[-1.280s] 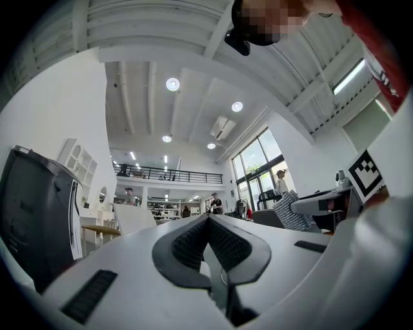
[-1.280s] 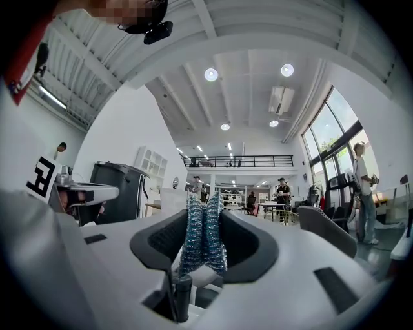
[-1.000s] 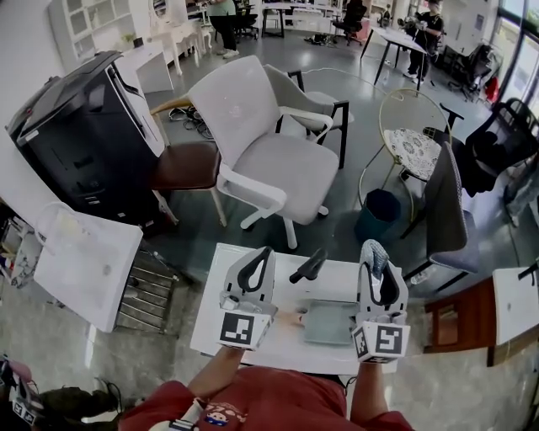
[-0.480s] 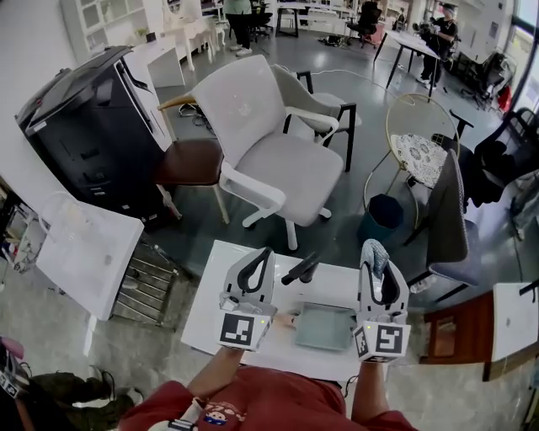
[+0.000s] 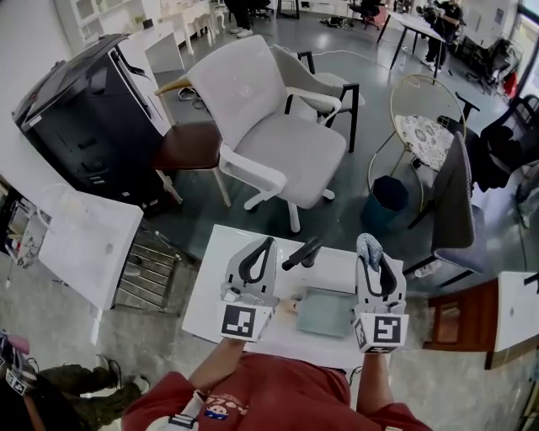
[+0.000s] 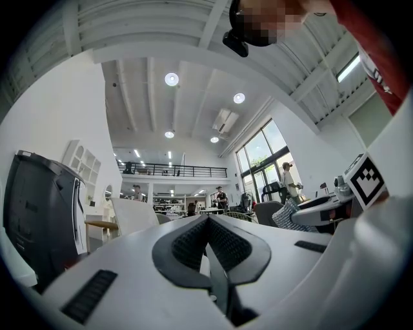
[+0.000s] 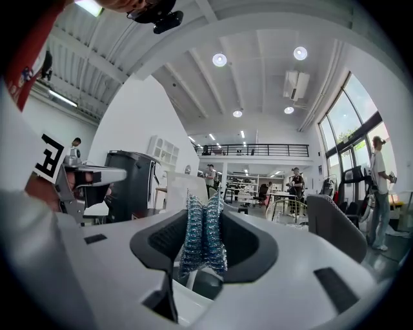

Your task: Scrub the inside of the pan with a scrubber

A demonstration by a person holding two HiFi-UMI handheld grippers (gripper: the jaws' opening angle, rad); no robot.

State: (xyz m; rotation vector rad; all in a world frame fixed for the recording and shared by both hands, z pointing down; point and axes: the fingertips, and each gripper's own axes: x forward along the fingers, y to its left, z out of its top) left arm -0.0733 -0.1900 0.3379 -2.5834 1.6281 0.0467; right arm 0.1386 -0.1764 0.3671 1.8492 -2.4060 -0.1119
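place: open-plan office | seen: swivel chair [image 5: 286, 147]; large copier [image 5: 84, 126]; desk [image 5: 411, 23]; mezzanine railing [image 7: 258, 149]; tall windows [image 6: 264, 151]
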